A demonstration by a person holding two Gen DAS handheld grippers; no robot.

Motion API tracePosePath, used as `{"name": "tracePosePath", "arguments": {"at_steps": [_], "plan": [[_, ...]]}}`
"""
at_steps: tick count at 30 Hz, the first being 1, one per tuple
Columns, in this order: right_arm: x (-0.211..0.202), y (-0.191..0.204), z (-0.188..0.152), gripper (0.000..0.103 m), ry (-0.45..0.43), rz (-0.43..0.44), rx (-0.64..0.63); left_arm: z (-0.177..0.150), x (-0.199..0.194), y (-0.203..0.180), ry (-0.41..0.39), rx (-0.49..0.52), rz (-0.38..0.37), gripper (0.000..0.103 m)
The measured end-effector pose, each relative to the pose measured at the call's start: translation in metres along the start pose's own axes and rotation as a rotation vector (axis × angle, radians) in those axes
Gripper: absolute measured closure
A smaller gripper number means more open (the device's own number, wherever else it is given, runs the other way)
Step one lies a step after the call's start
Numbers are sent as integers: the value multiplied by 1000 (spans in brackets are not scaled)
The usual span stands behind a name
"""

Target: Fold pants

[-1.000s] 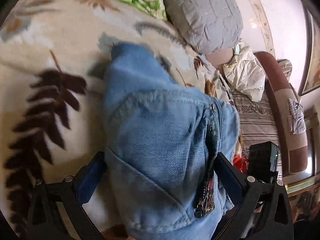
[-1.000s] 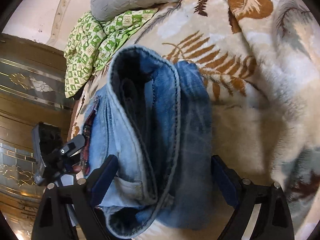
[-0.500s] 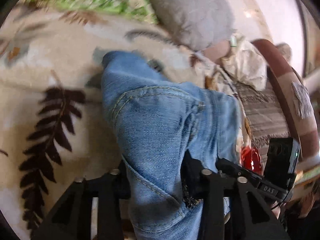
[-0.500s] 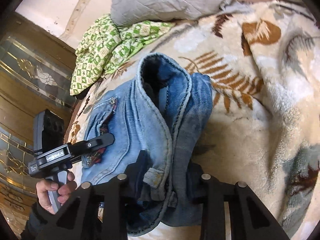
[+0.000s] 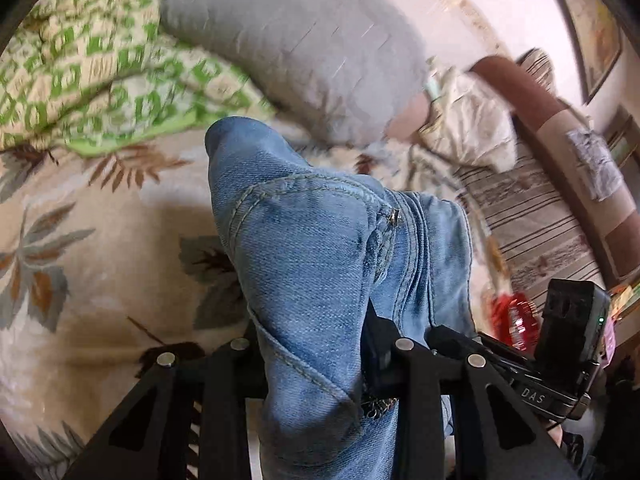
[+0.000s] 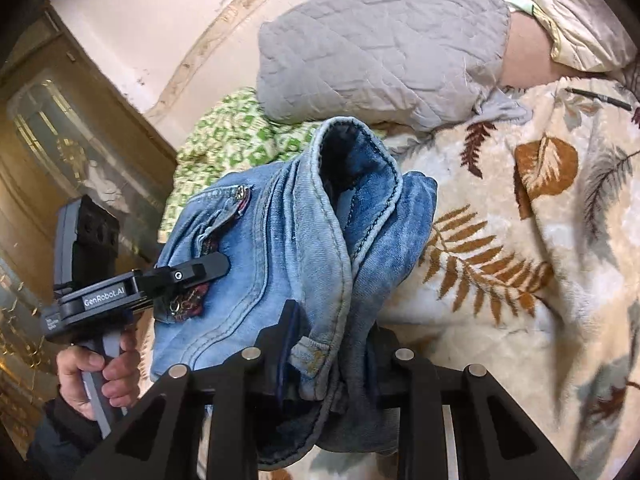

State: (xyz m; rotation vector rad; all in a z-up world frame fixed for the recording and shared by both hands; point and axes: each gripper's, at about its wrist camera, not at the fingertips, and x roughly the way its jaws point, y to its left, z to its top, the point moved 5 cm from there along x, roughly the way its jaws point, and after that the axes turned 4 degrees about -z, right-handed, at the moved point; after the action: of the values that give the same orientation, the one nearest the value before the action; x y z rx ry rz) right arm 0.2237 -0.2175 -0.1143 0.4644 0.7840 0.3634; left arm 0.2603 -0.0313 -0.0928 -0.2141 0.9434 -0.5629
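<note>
- Firmly clamped on denim: left gripper (image 5: 316, 364), fingers pressed into a thick bunch of the folded jeans (image 5: 312, 264) just below a pocket seam.
- Likewise pinched on cloth and closing a touch more: right gripper (image 6: 332, 360), pads squeezing several stacked layers at the hem edge (a frayed corner pokes out between them).
- Held up off the bed between both tools, jeans sagging in the middle, open waistband or leg mouth gaping at the top in the right wrist view; small metal zip pull and a dark patterned patch on the lighter side.
- Gripped around the left tool's handle, low at the edge of the right wrist view: a hand (image 6: 96, 376) with a dark sleeve.
- Beneath the jeans: cream blanket (image 6: 520, 320) with brown fern and grey leaf prints.
- Farther back: grey quilted pillow (image 6: 384, 52), with green-and-white patterned cloth (image 5: 100, 80) beside it.
- Off to the side in the left wrist view (blurred): striped fabric (image 5: 532, 224) and something red (image 5: 512, 320).
</note>
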Motion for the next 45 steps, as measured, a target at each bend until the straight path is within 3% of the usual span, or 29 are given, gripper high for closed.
{"name": "tracePosePath", "arguments": {"at_steps": [2, 4, 9, 10, 12, 14, 15, 18, 20, 24, 29, 33, 36, 39, 40, 42, 44, 45], "plan": [[21, -11, -9, 73, 37, -17, 40, -9, 28, 18, 64, -24, 31, 68], [43, -22, -23, 73, 85, -52, 62, -21, 47, 32, 104, -24, 87, 59], [52, -29, -29, 71, 78, -36, 81, -23, 54, 48, 111, -76, 42, 49], [53, -30, -28, 69, 88, -38, 81, -24, 54, 49, 111, -73, 44, 47], [53, -33, -30, 61, 98, -31, 100, -24, 50, 49, 93, -74, 60, 29], [50, -38, -28, 39, 110, -28, 127, -25, 38, 50, 57, -88, 72, 19], [45, -40, -27, 36, 114, -20, 137, -26, 34, 48, 51, -87, 67, 15], [19, -40, -16, 30, 69, -8, 80, -38, 11, 29, 36, 17, 71, 10], [4, -42, -7, 16, 44, -29, 52, -50, -8, 15, 8, 128, 113, 4], [-16, -43, 19, 9, 35, 2, 73, -75, -33, -7, -27, 319, 174, 0], [3, -38, 50, 5, 111, 52, 181, -103, -37, -21, -29, 548, 352, 0], [38, -27, 68, 5, 247, 75, 198, -107, -46, -32, -132, 671, 401, 0], [57, -17, 74, 5, 290, 66, 168, -106, -37, -30, -121, 730, 401, 0], [74, -12, 77, 7, 307, 27, 135, -104, -24, -25, -98, 759, 405, 3], [79, -11, 78, 13, 311, 19, 129, -105, -20, -25, -90, 769, 413, 6], [88, -11, 78, 33, 317, 0, 116, -105, -8, -21, -45, 773, 412, 32], [95, -11, 75, 71, 327, -21, 93, -109, -1, -21, -27, 764, 399, 41], [98, -12, 74, 74, 331, -27, 87, -113, -1, -23, -33, 775, 404, 46]]}}
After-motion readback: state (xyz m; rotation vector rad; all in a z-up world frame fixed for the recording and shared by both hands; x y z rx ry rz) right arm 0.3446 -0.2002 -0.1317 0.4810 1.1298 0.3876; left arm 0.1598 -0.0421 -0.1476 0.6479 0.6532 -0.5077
